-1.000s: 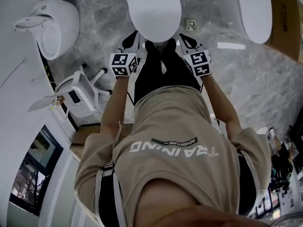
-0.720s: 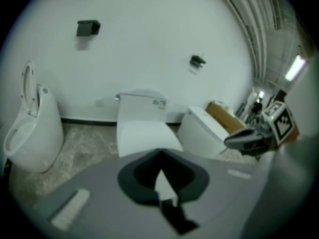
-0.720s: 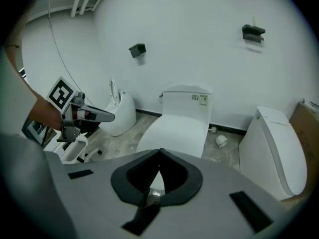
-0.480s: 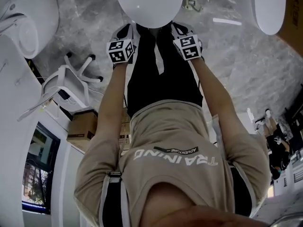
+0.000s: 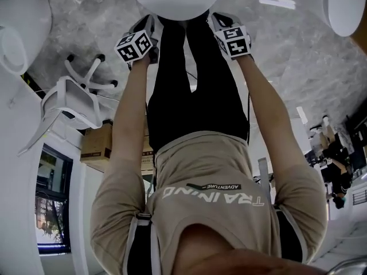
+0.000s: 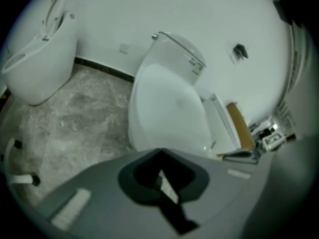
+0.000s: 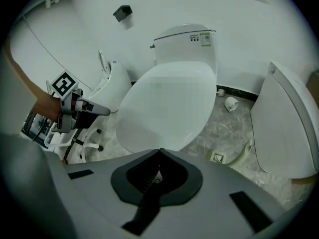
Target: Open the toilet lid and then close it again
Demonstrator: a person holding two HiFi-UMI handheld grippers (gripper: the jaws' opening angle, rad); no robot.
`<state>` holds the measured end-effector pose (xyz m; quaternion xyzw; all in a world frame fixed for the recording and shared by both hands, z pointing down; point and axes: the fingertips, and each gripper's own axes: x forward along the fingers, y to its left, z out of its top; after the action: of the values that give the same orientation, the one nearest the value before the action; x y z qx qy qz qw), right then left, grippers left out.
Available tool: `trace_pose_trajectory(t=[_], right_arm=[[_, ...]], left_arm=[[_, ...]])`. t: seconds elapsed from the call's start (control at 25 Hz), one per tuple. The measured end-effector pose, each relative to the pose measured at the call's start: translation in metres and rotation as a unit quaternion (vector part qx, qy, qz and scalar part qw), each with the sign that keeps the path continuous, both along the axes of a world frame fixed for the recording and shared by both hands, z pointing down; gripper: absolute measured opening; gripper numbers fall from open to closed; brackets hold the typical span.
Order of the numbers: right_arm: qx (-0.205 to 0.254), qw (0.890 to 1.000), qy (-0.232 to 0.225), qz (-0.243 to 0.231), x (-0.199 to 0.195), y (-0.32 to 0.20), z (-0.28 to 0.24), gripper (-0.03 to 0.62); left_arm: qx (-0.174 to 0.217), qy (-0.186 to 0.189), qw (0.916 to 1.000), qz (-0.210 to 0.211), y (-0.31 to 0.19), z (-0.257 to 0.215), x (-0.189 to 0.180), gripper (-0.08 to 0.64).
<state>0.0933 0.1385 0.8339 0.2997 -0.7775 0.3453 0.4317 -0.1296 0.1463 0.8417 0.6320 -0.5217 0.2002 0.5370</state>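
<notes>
Neighbouring toilet (image 6: 37, 59): it is standing well apart, at the left of the floor (image 6: 65, 123), so it is posing no risk.
Left gripper (image 6: 159, 152): you are holding it clenched and empty, near the lid's front edge; closed tips may be skating off the smooth rim.
Toilet lid (image 7: 149, 118): it is lying shut on its bowl, between both grippers; lifting from one side is risking a twisted hinge, and a slip is risking a slam.
Right gripper (image 7: 159, 151): you are holding it clenched and empty too, with the same slipping hazard.
</notes>
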Motion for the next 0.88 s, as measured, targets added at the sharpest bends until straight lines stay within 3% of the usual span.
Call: trace_pose_trajectory(t=[0.24, 0.4, 0.52, 0.68, 0.88], right_arm=[[-0.012, 1.0, 0.007, 0.002, 0.004, 0.006, 0.016, 0.014], [-0.02, 1.0, 0.006, 0.006, 0.002, 0.008, 0.021, 0.014], [-0.021, 1.0, 0.003, 0.005, -0.001, 0.006, 0.02, 0.014], [-0.023, 1.0, 0.001, 0.006, -0.006, 0.005, 0.023, 0.014], [-0.032, 0.999, -0.001, 0.004, -0.009, 0.005, 0.027, 0.014]], left_arm=[[-0.008, 0.042, 0.9982, -0.042, -0.003, 0.018, 0.001, 0.011], [-0.018, 0.089, 0.9934, -0.07, -0.01, 0.026, 0.008, 0.126], [-0.032, 0.105, 0.9897, -0.092, -0.011, 0.031, 0.006, 0.127], [-0.036, 0.124, 0.9881, -0.083, -0.011, 0.036, 0.006, 0.156], [-0.042, 0.155, 0.9846, -0.071, -0.01, 0.034, 0.008, 0.124]])
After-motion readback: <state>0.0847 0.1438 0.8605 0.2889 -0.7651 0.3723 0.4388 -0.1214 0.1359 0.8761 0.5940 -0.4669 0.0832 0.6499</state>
